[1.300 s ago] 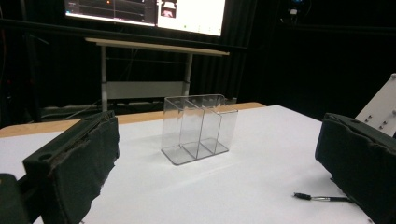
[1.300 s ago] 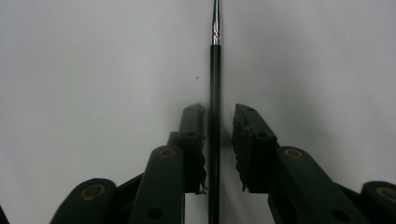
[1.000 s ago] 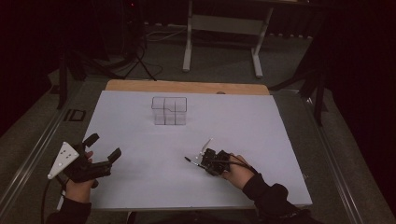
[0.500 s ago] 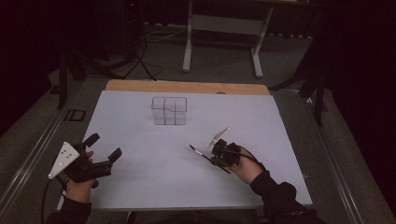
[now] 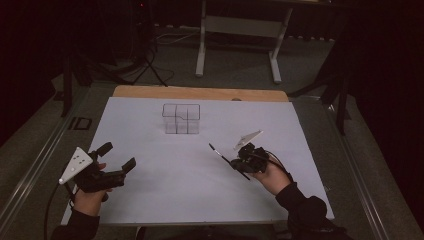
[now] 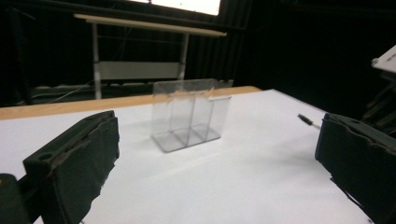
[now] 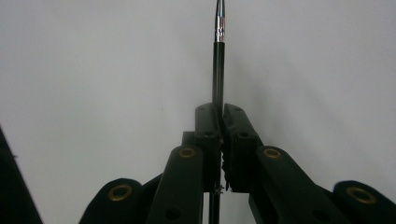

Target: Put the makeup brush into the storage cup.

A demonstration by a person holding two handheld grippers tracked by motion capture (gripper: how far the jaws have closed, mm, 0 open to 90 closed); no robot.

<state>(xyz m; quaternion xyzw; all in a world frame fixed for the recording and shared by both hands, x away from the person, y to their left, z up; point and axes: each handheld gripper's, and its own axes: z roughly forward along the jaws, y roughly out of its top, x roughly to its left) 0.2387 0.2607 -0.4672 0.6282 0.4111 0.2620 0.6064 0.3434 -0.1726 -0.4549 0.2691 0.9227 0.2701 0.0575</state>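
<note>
A clear plastic compartmented organizer [image 5: 181,119] stands on the white sheet [image 5: 165,195] toward the table's far side — nearer the person, the left gripper [image 5: 119,159] sits at left and the right gripper [image 5: 239,162], clamping a slim black pen [image 5: 222,155], at right, well apart.

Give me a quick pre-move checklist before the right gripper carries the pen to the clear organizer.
1. Grip: right gripper shut on the pen - ok.
2. Pen lifted off the white table cover - cannot tell.
3. Clear organizer upright, compartments look empty - ok.
4. Path from pen to organizer free of things - ok.
5. Left gripper open, off to the side, away from the path - ok.
6. Which end of the pen leads - cannot tell.
</note>
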